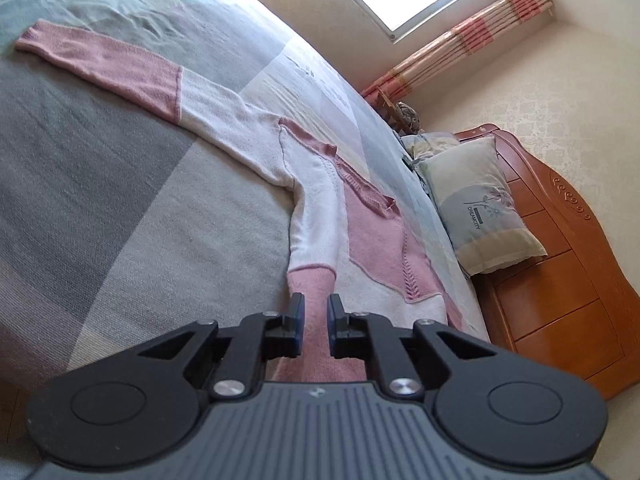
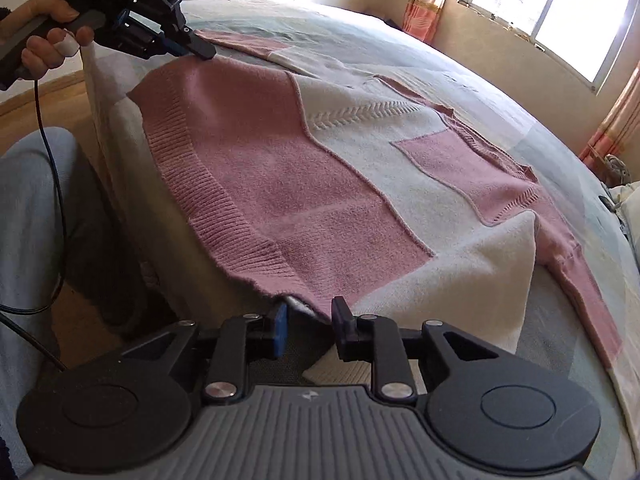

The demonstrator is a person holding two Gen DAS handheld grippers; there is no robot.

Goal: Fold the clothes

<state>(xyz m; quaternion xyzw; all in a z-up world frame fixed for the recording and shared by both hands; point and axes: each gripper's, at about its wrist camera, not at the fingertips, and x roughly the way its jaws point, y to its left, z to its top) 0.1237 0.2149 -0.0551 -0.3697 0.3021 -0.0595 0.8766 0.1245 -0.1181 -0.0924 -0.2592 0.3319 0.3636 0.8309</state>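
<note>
While spread flat, pink-and-white sweater (image 2: 360,168) on grey bed (image 1: 100,200).

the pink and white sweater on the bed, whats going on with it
A person is folding clothes on the bed with a handheld claw in each hand. The pink and white sweater lies spread flat, one sleeve stretched out to the side. The left claw sits over the hem corner nearest it, jaws slightly apart with pink knit between them. The right claw is at the other hem corner, also a little open with the fabric edge in its gap. No fold has been made yet.
</note>
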